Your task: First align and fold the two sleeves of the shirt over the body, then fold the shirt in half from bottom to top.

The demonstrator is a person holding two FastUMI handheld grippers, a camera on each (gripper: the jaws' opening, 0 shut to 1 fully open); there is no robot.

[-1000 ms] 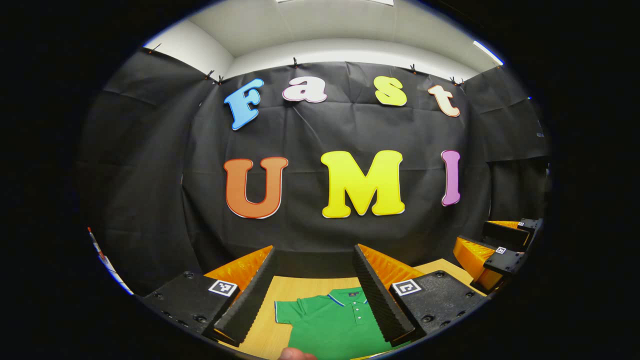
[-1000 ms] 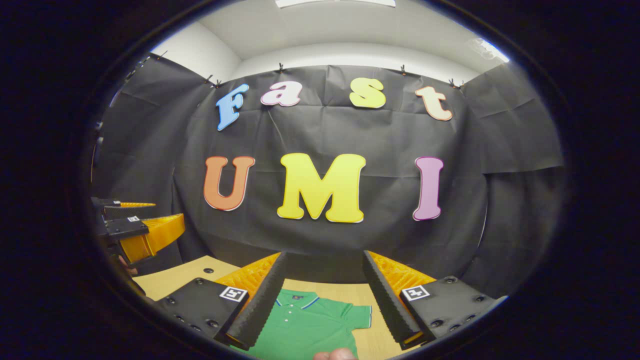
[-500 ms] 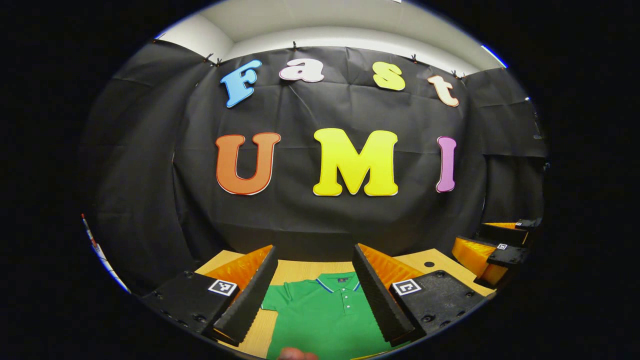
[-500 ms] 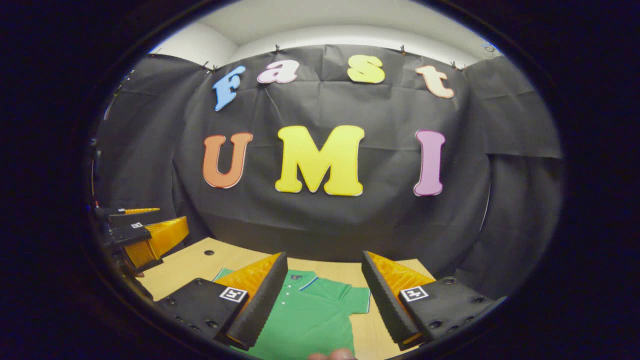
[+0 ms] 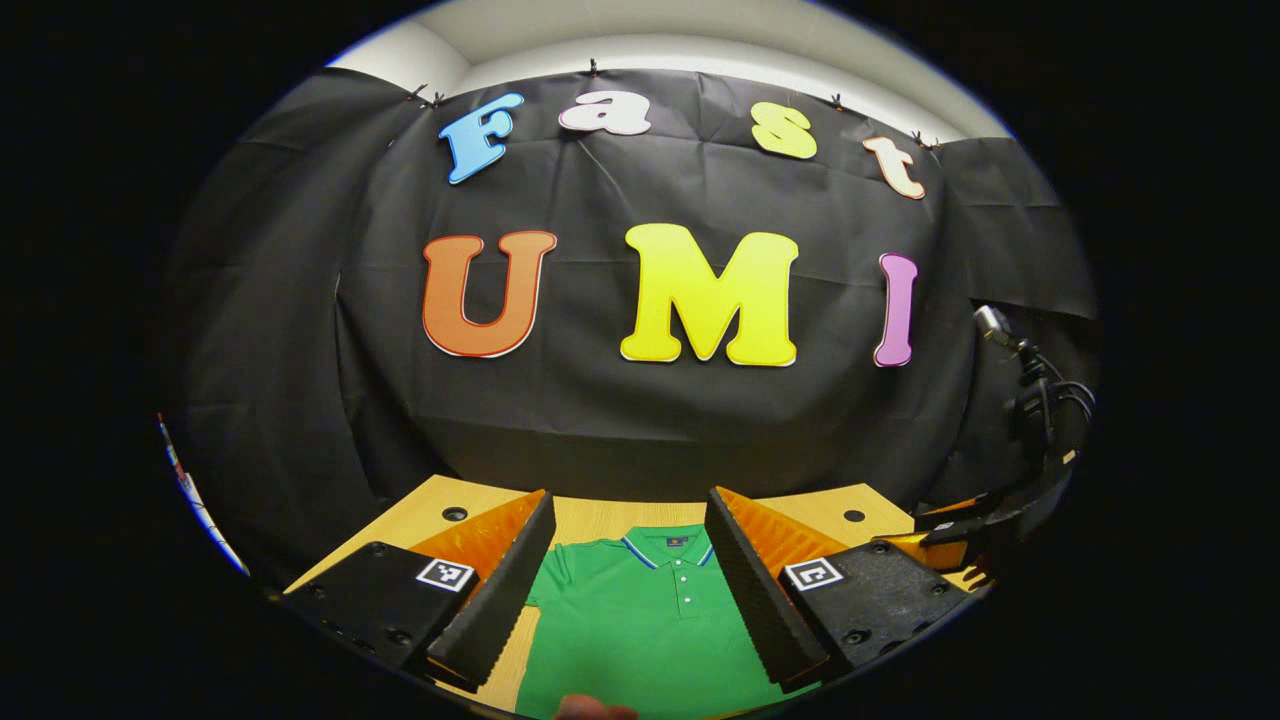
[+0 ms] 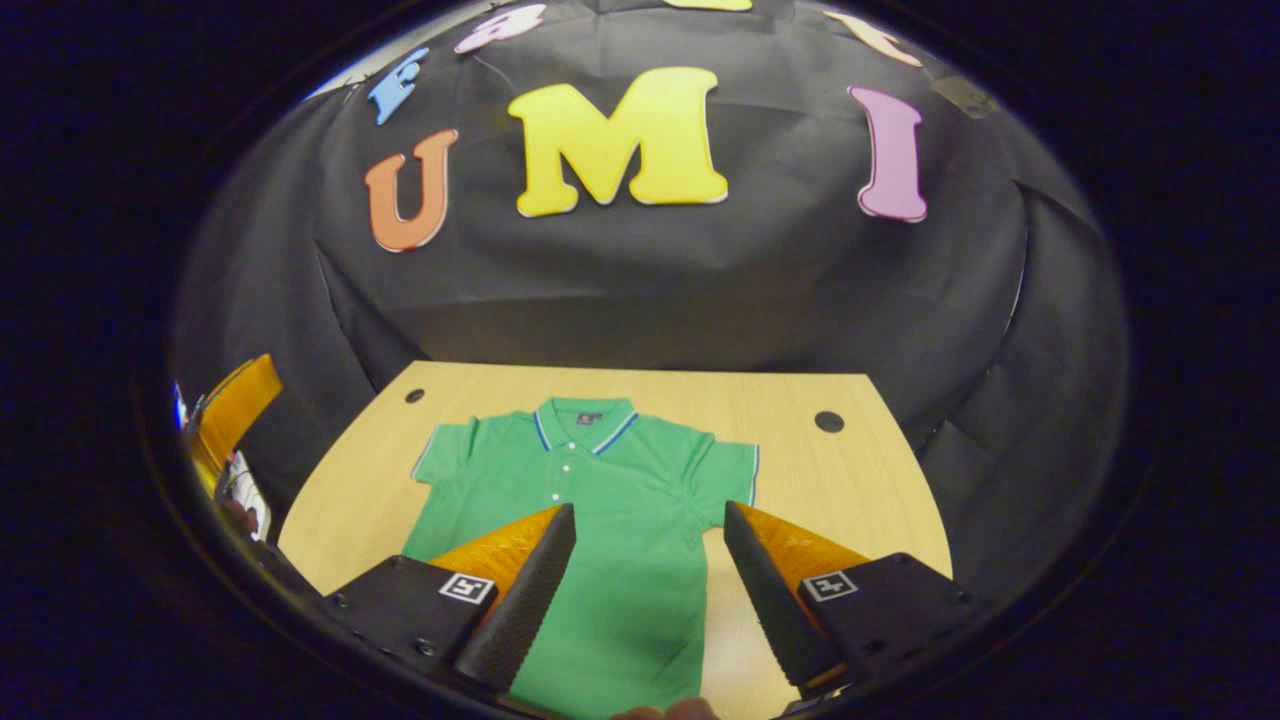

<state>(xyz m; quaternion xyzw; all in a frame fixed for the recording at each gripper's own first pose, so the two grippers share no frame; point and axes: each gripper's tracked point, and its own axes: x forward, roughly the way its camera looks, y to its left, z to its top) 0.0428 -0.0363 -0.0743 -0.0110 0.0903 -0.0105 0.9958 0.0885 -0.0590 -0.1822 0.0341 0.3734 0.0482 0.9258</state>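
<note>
A green polo shirt (image 6: 590,500) lies flat, front up, on the wooden table (image 6: 800,480), collar toward the back wall and both short sleeves spread out. My right gripper (image 6: 649,508) hovers open above the shirt's right side, looking down at it, with nothing between its fingers. In the left gripper view the shirt (image 5: 640,620) shows between the fingers of my left gripper (image 5: 629,505), which is open and holds nothing. The right gripper (image 5: 965,525) appears at that view's right edge. The left gripper (image 6: 228,420) appears at the left edge of the right gripper view.
The table has two round cable holes (image 6: 828,421) (image 6: 414,395) near its back corners. Black cloth walls close in the back and sides. A small camera with cables (image 5: 1030,370) stands at the right. Bare wood lies right of the shirt.
The right gripper has tipped sharply downward, so the whole shirt and table came into its view. The left gripper tilted down a little and the shirt now sits centred between its fingers.
</note>
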